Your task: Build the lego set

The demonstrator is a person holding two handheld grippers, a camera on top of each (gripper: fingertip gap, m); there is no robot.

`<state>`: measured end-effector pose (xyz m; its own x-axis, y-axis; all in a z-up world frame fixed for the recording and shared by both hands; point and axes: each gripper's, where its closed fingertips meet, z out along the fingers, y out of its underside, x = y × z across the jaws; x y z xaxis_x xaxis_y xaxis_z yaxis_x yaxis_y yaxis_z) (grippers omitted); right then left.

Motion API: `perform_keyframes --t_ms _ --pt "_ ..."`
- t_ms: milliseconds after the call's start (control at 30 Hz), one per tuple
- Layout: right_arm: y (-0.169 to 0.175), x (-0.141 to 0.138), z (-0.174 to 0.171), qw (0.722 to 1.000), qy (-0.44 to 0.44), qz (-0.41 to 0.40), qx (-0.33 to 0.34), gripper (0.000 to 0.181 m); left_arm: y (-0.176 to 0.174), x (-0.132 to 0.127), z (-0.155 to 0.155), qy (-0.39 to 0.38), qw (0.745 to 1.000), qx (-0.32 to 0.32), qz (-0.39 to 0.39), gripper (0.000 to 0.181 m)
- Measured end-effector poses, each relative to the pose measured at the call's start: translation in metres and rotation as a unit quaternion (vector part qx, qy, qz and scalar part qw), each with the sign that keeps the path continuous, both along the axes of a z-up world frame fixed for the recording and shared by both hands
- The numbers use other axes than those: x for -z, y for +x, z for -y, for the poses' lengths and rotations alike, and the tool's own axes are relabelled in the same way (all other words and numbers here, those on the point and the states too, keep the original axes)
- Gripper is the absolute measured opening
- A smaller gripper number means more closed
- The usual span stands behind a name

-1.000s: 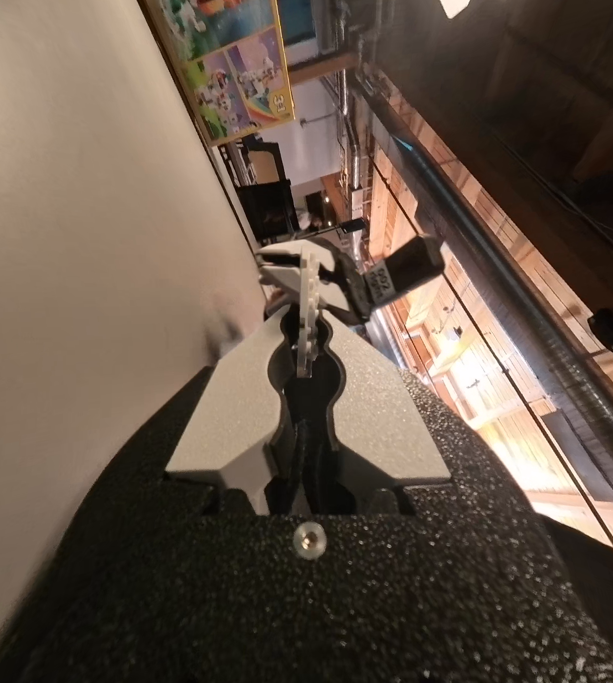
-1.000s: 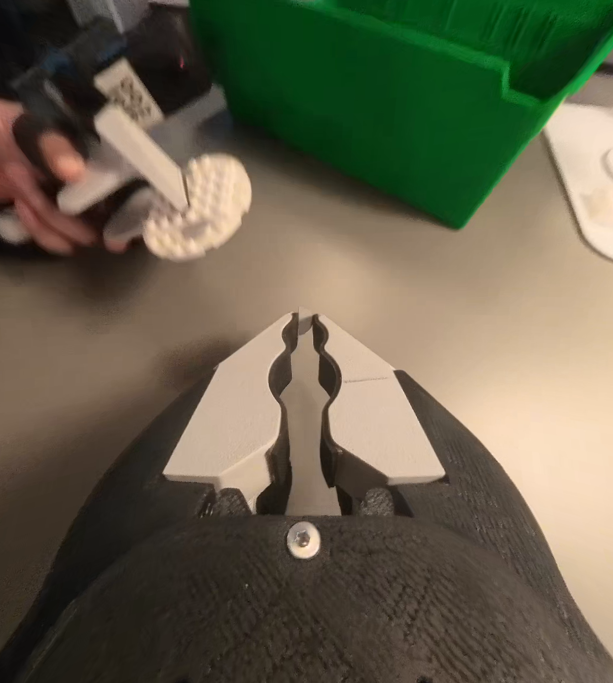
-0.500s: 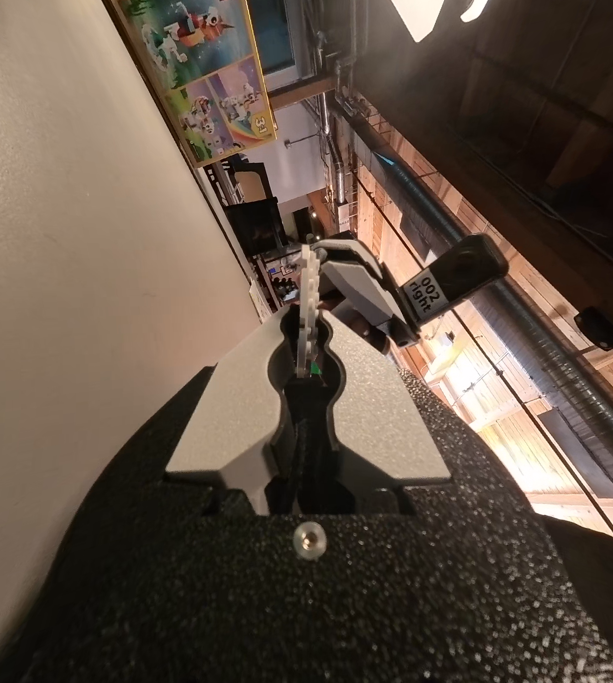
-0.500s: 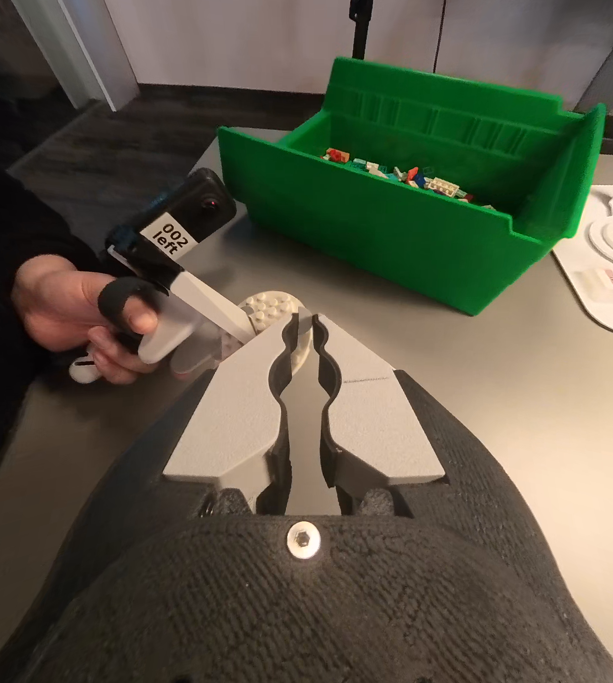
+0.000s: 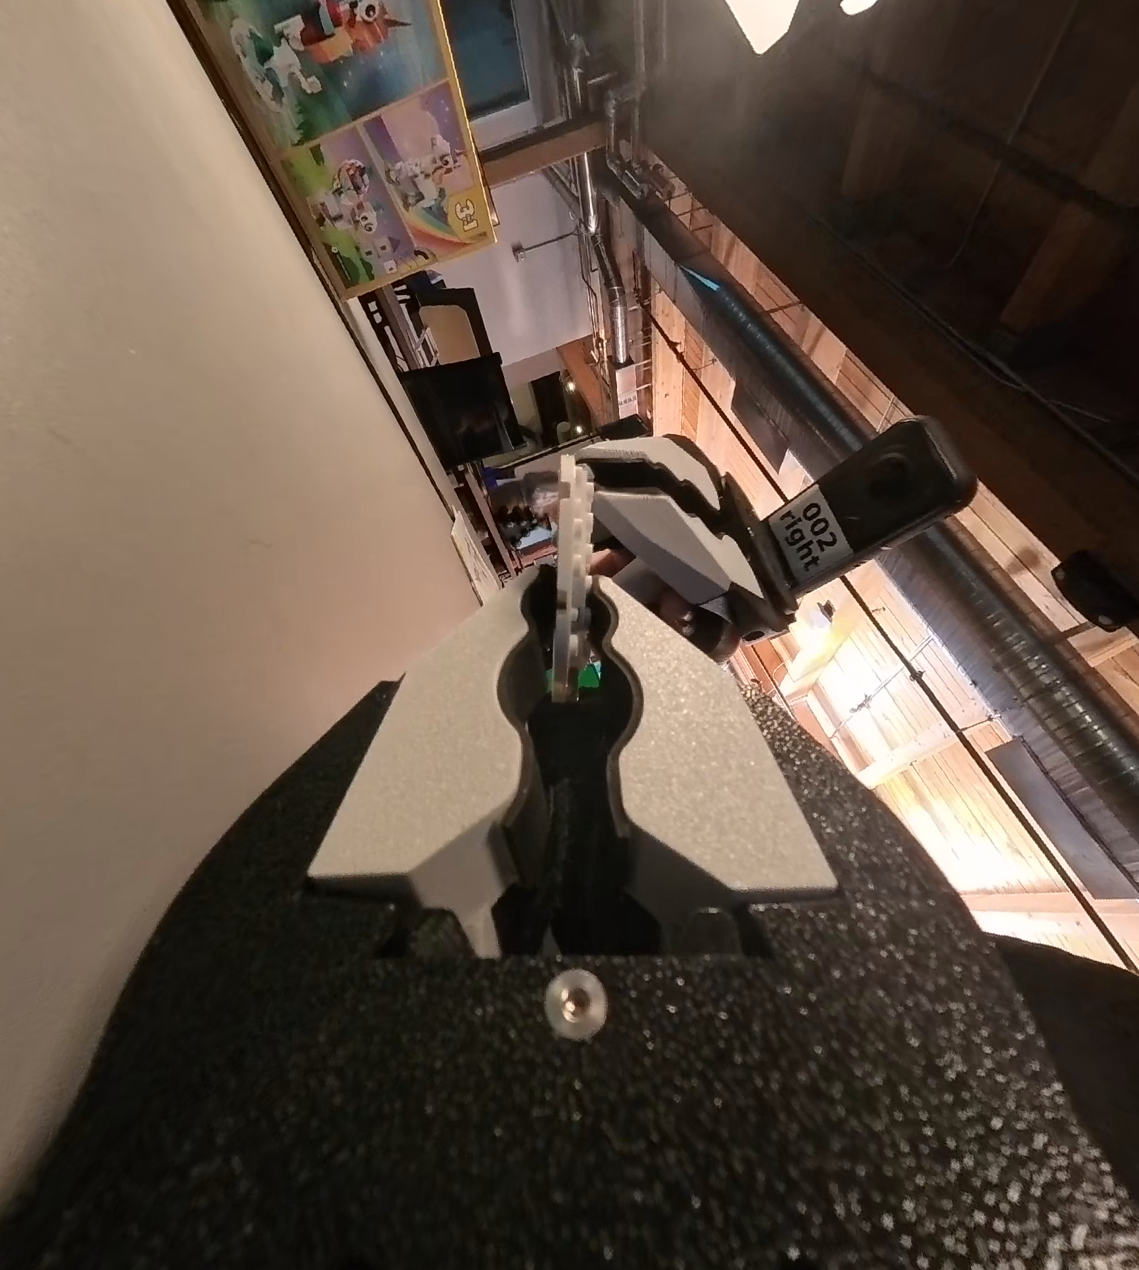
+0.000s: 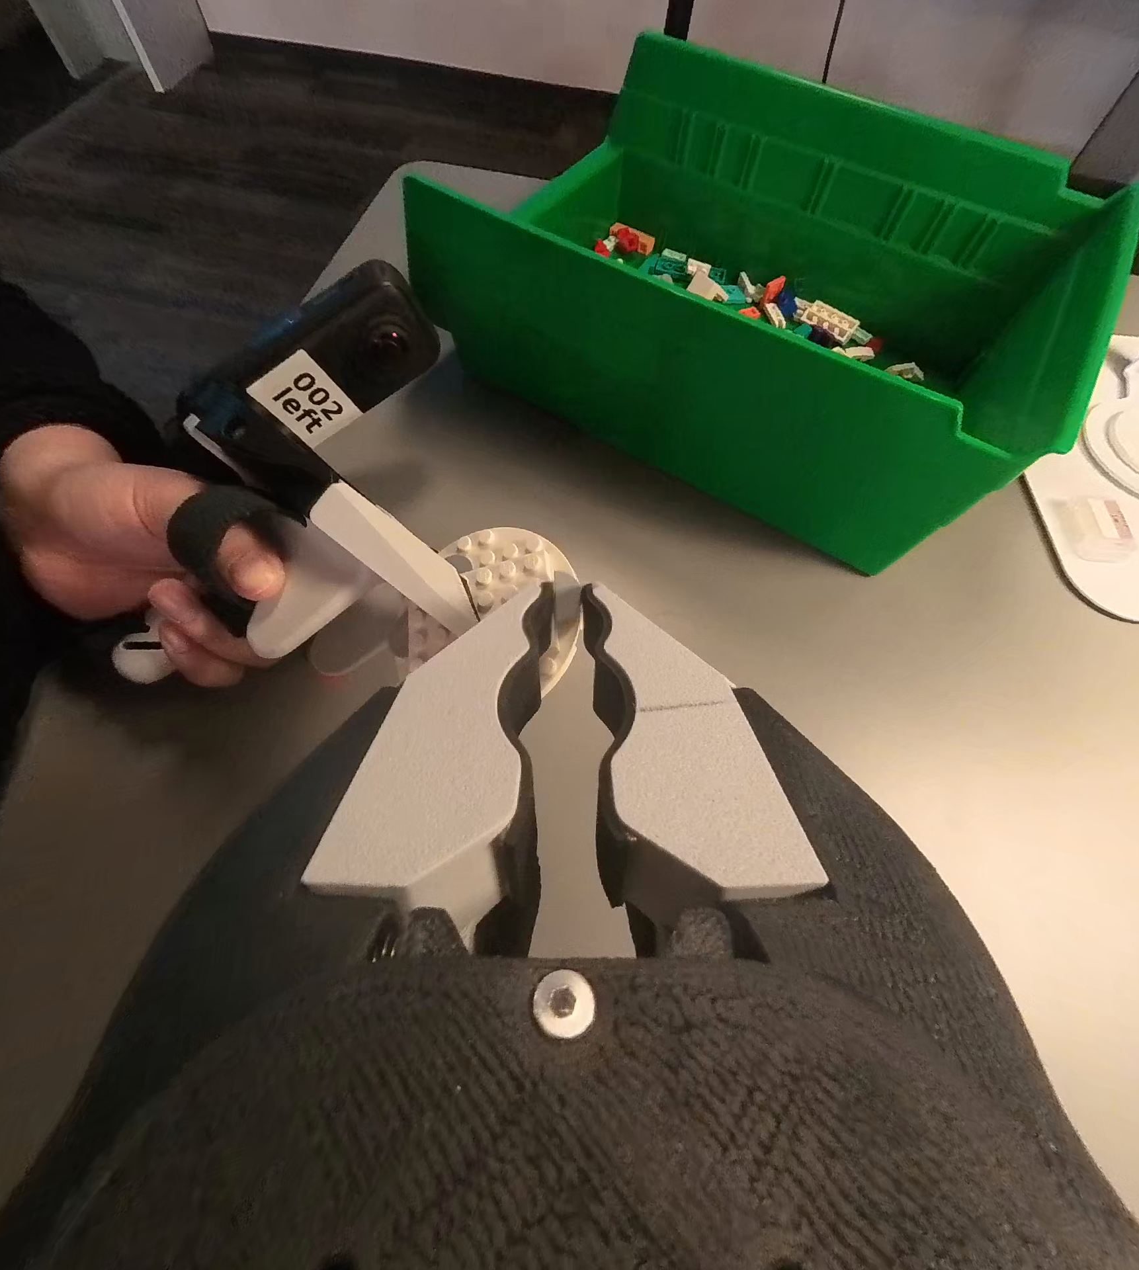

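Note:
My left gripper (image 5: pixel 570 594) is shut on a white round studded plate (image 5: pixel 572 522), seen edge-on and sticking out past the tips. In the right wrist view the left gripper (image 6: pixel 460 598) holds this plate (image 6: pixel 508 553) just above the table, studs up. My right gripper (image 6: pixel 563 594) is shut on a small grey piece (image 6: pixel 565 608) and its tips are at the plate's near-right part. The left wrist view shows the right gripper (image 5: pixel 591 477) with its tips against the plate's studded face. I cannot tell whether the piece touches the studs.
A green bin (image 6: pixel 725 412) with several loose bricks (image 6: pixel 759 295) stands behind the plate. A white mat (image 6: pixel 1116 550) lies at the right edge. A hand (image 6: pixel 106 522) holds the left gripper. The grey table (image 6: pixel 931 756) lies below. A lego box (image 5: pixel 360 137) stands far off. The tips of both grippers are at nearly the same place.
The right gripper has come forward to the plate with the grey piece. The left gripper has brought the plate from the upper left in to the right gripper's tips.

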<state>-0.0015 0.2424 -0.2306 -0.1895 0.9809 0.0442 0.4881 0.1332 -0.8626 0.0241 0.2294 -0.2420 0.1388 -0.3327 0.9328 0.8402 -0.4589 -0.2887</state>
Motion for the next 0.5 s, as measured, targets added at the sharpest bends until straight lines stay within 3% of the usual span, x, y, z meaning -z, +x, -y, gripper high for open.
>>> perform_keyframes --t_ms 500 --pt "0.002 -0.0003 0.0051 1.0 -0.01 0.009 -0.014 0.013 0.0019 -0.0011 0.001 0.004 1.0 0.008 0.002 0.006"
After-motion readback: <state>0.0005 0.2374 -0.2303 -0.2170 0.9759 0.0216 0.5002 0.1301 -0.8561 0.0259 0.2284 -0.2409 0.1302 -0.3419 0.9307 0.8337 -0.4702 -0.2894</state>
